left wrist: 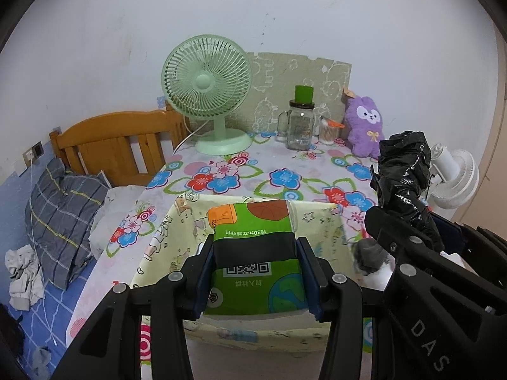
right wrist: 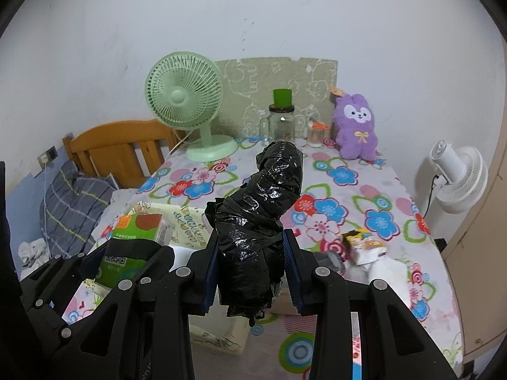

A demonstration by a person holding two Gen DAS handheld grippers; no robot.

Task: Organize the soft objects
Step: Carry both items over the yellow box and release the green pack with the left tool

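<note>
Green soft tissue pack (left wrist: 253,253) sits clamped mid-body in my left gripper (left wrist: 255,272), centre frame, above the pale fabric bin (left wrist: 317,221). My right gripper (right wrist: 250,272) squeezes the crinkly black plastic roll (right wrist: 263,218); both look light, squashy, probably slippery.

Left gripper (left wrist: 258,272) clamped, right gripper (right wrist: 252,272) clamped, side by side, angled downward.

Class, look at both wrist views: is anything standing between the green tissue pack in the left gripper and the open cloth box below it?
Nothing visible: green tissue pack, clamped in the left gripper, hangs directly over the cloth box.
</note>
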